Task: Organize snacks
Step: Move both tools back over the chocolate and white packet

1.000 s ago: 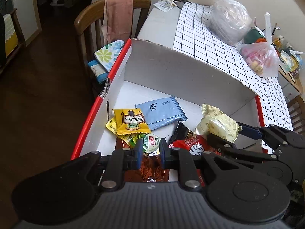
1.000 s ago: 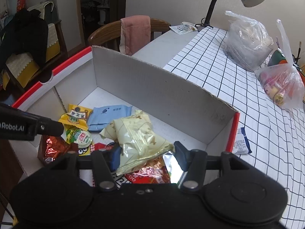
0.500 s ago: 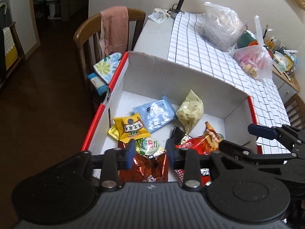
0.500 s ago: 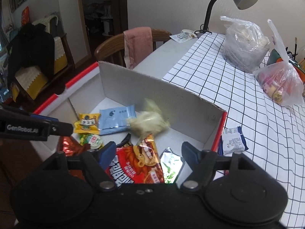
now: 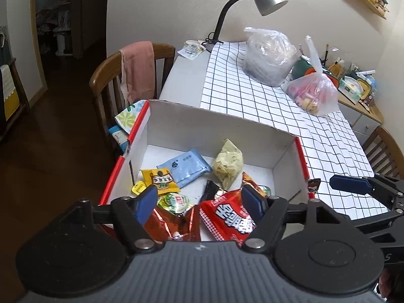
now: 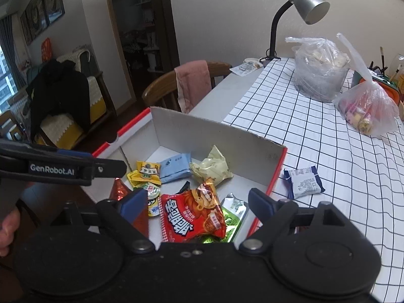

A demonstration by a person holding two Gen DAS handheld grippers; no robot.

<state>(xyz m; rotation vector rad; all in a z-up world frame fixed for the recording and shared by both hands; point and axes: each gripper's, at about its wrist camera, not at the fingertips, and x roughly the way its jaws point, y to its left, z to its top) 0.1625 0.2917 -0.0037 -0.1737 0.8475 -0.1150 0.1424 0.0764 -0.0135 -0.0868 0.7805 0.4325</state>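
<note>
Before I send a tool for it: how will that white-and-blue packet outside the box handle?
The white-and-blue packet lies flat on the checked tablecloth, so it probably won't roll. It looks thin and crinkly, likely light and floppy. A push may just slide it.

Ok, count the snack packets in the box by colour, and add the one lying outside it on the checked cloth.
Yellow packets: 2
Light blue packet: 1
Cream bag: 1
Red packet: 1
Copper foil packet: 1
Green-and-silver packet: 1
Black packet: 1
Green-lidded cup: 1
Blue-and-white packet on the cloth: 1
Total: 10 clearly visible; more may lie hidden underneath.
</note>
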